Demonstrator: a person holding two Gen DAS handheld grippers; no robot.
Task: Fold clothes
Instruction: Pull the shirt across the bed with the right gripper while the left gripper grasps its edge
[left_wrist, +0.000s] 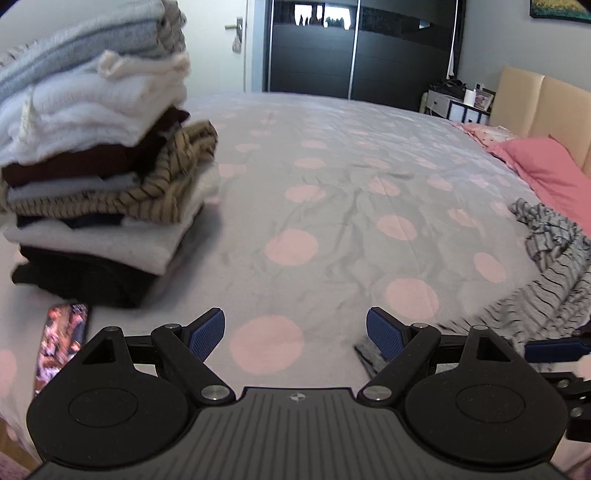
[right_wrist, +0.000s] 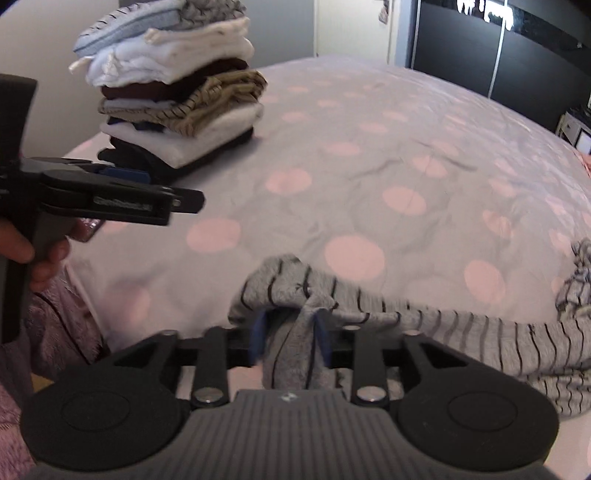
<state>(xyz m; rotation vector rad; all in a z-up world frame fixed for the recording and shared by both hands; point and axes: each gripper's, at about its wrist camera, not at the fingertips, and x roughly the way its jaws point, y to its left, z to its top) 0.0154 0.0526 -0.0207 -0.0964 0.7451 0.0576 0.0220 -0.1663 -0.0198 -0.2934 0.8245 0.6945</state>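
Note:
A grey striped garment (right_wrist: 461, 332) lies stretched along the near edge of the bed, and its bunched end sits between the fingers of my right gripper (right_wrist: 290, 334). The jaws stand apart around the cloth, and the pads do not look pressed on it. My left gripper (left_wrist: 295, 332) is wide open over the spotted cover with nothing between its fingers. A corner of the striped garment (left_wrist: 554, 266) lies just beside its right fingertip. In the right wrist view the left gripper (right_wrist: 192, 201) shows side-on at the left, held by a hand (right_wrist: 44, 258).
A tall stack of folded clothes (left_wrist: 96, 155) stands on the bed's left corner. A phone (left_wrist: 61, 343) lies in front of the stack. Pink pillows (left_wrist: 546, 173) and a headboard (left_wrist: 535, 99) are at the right. A dark wardrobe (left_wrist: 362, 48) and a door stand behind the bed (left_wrist: 332, 184).

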